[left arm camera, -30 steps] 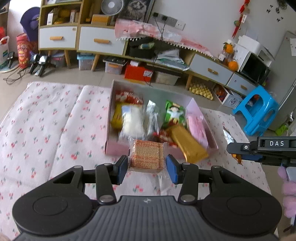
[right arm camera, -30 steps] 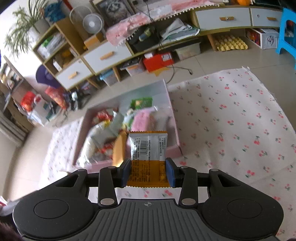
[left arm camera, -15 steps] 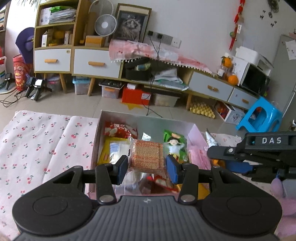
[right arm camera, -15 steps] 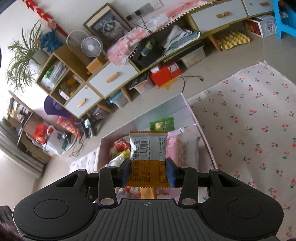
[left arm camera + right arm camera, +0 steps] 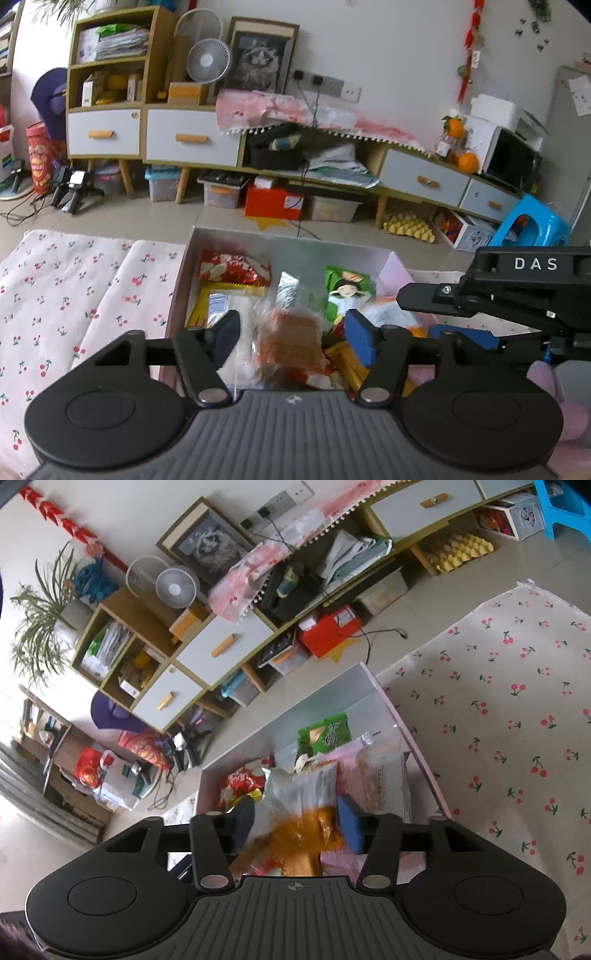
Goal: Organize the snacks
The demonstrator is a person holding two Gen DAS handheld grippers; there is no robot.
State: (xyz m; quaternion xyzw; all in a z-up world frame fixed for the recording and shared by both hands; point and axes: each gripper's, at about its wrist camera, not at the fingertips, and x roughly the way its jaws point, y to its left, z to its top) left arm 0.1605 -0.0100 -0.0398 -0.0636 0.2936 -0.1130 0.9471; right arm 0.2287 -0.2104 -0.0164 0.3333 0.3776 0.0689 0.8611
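A pink-walled box (image 5: 258, 240) holds several snack packets, among them a red one (image 5: 232, 267) and a green one (image 5: 347, 288). My left gripper (image 5: 291, 334) hangs over the box with its jaws opening. A clear packet of brown crackers (image 5: 291, 343) is blurred between the pads, with gaps on both sides. My right gripper (image 5: 297, 823) is over the same box (image 5: 295, 698), jaws also opening. A silver and orange packet (image 5: 299, 812) is blurred between its pads and slipping down. The right gripper's black frame (image 5: 535, 291) shows at the right of the left wrist view.
A cherry-print cloth (image 5: 74, 295) lies under the box and spreads out to both sides (image 5: 517, 701). Beyond it is bare floor, then low cabinets with drawers, storage bins and a red box (image 5: 273, 201). A blue stool (image 5: 528, 225) stands at the far right.
Both grippers came in over the box, and their jaws have widened. The cracker packet and the orange packet, held firmly before, are now blurred and sinking between the pads.
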